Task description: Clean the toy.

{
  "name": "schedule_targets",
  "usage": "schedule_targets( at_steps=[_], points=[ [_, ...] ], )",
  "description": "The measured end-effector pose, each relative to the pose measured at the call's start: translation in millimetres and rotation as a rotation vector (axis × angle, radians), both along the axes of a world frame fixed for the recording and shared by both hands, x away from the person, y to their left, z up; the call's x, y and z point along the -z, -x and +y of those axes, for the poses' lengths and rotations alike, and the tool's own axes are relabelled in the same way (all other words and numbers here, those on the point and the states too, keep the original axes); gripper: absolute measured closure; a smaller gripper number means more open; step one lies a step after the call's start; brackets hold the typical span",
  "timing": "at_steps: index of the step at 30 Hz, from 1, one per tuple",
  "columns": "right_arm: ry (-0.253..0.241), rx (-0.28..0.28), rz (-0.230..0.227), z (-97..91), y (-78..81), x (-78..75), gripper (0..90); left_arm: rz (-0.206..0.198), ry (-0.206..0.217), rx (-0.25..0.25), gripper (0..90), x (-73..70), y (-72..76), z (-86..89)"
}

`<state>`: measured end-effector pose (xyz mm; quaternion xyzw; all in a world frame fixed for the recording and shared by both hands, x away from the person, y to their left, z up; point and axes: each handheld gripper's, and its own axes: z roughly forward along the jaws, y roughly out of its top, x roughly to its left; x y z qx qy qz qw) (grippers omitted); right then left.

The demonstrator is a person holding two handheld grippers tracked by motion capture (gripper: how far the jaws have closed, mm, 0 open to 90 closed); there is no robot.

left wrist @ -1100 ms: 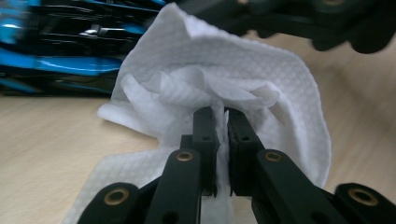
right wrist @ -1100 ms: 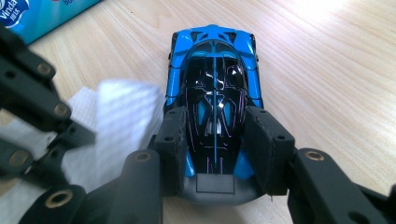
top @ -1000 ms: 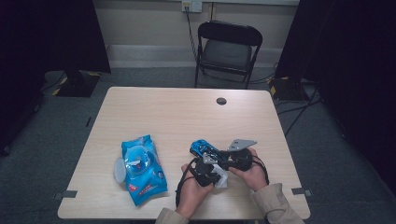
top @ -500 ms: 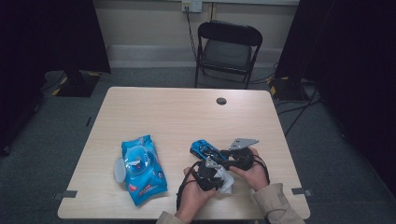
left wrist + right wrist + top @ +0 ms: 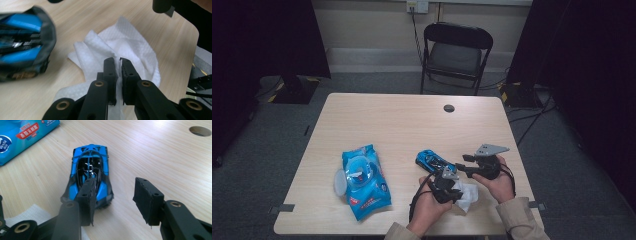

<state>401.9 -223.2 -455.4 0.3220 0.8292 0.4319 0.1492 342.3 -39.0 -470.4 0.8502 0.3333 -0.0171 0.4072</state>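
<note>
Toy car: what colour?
Bright blue body with black centre and trim; the toy car shows best in the right gripper view.

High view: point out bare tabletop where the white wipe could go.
Free: the far half of the light wooden table, from the round cable hole leftward. Crowded: near edge, around the blue wipes pack, blue toy car and white wipe.

From my seat, the far half of the pale wooden table [image 5: 387, 120] lies open for passage. Near me, the blue toy sports car [image 5: 435, 160] sits just beside the crumpled white paper tissue [image 5: 467, 194], and the blue wet-wipes pack [image 5: 362, 181] blocks the left.
</note>
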Motion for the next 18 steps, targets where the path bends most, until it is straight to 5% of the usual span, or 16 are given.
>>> schedule_targets(
  at_steps=[9, 16, 17, 18],
  points=[
    [0.005, 0.041, -0.002, -15.3, 3.9, -0.4, 51.0, 0.002, -0.030, 0.046, 83.7, 6.1, -18.2, -16.1],
    [0.000, 0.078, -0.004, -27.5, 12.0, -3.4, 47.9, -0.034, 0.002, 0.066, 51.5, -3.7, -18.6, -13.2],
    [-0.001, 0.085, -0.004, -30.6, 15.9, -4.5, 46.3, -0.076, 0.015, 0.054, 47.2, -12.3, -18.6, -8.2],
    [-0.001, 0.085, -0.004, -30.6, 15.9, -4.5, 46.3, -0.076, 0.015, 0.054, 43.2, -12.3, -18.6, -8.2]
  ],
)
